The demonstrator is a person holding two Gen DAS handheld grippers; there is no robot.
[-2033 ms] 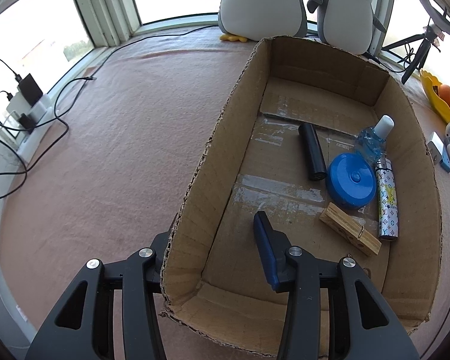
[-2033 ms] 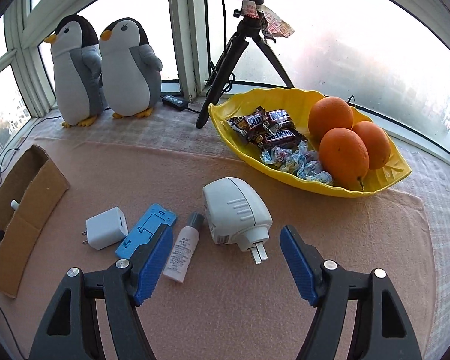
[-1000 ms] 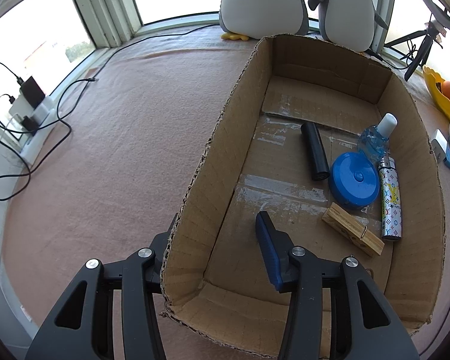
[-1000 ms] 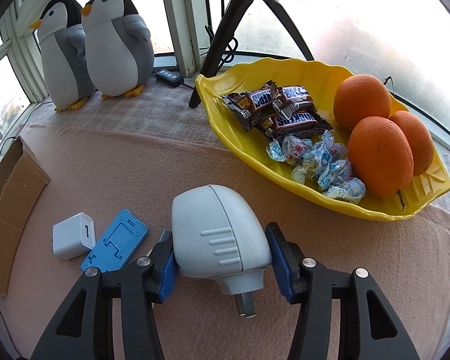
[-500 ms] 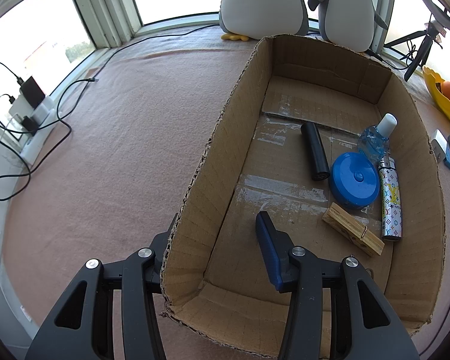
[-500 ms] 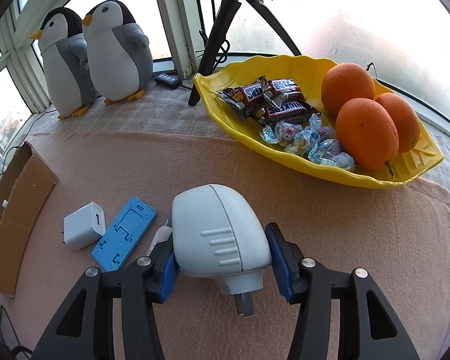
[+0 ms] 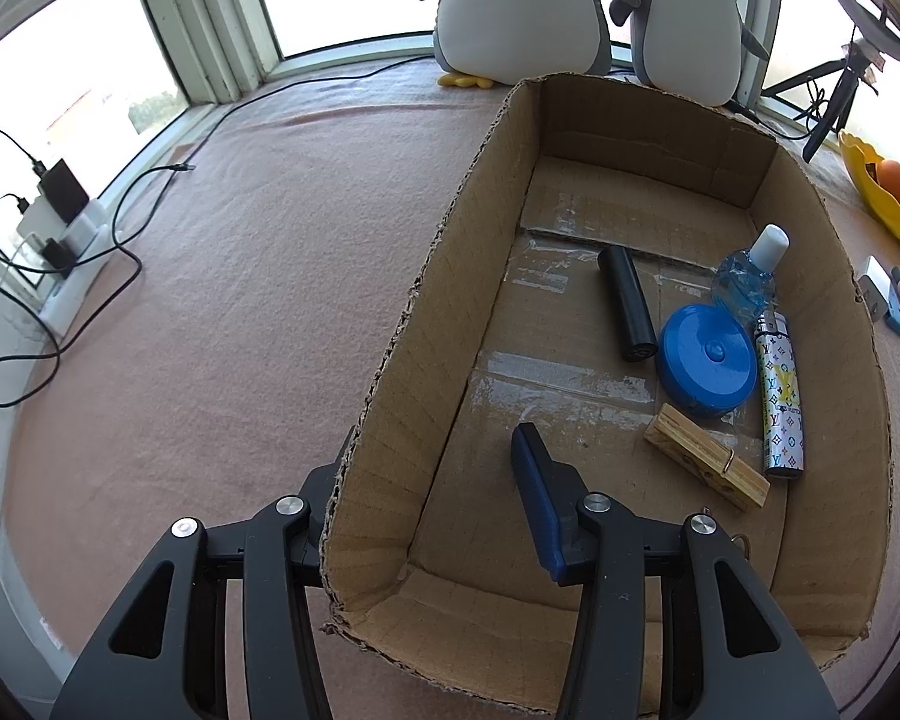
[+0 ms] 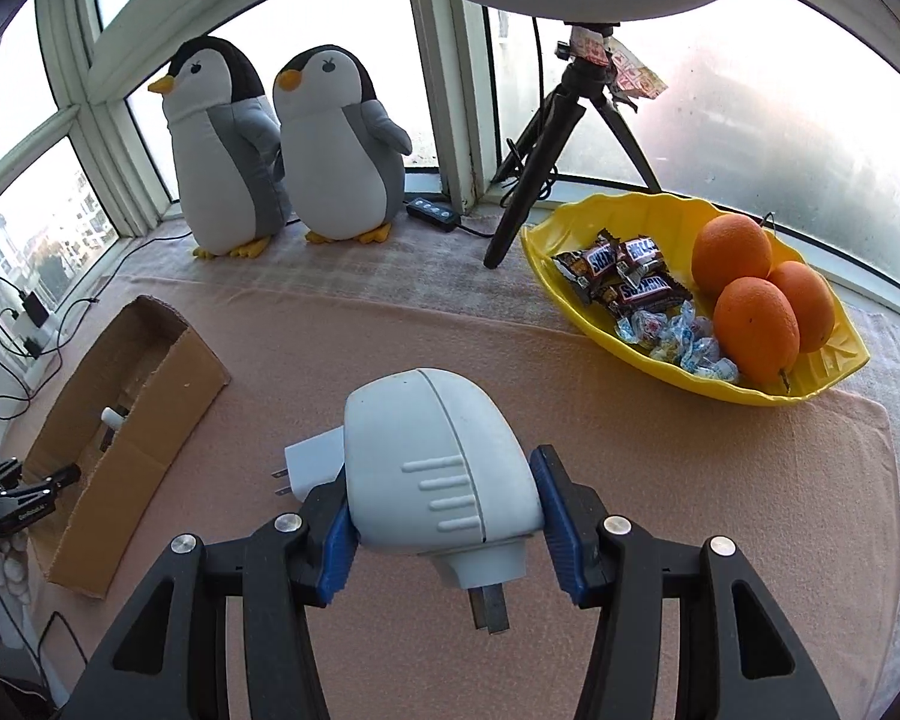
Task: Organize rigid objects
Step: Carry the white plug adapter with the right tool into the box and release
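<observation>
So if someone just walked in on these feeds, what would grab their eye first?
Probably the big white plug-in device clamped in the right gripper, filling that view's foreground. Behind it, two plush penguins stand at the window, and a yellow dish of oranges and candy sits right. The left gripper straddles the cardboard box wall.

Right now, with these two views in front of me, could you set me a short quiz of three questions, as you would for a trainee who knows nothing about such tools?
1. True or false: the right fingers are clamped on a white plug.
2. How many oranges lie in the yellow dish?
3. The left fingers straddle what? A) the clothespin B) a wall of the cardboard box C) the blue round case

Key:
1. True; its prongs point toward the camera.
2. Three.
3. B; one finger is outside the wall, one inside.
</observation>
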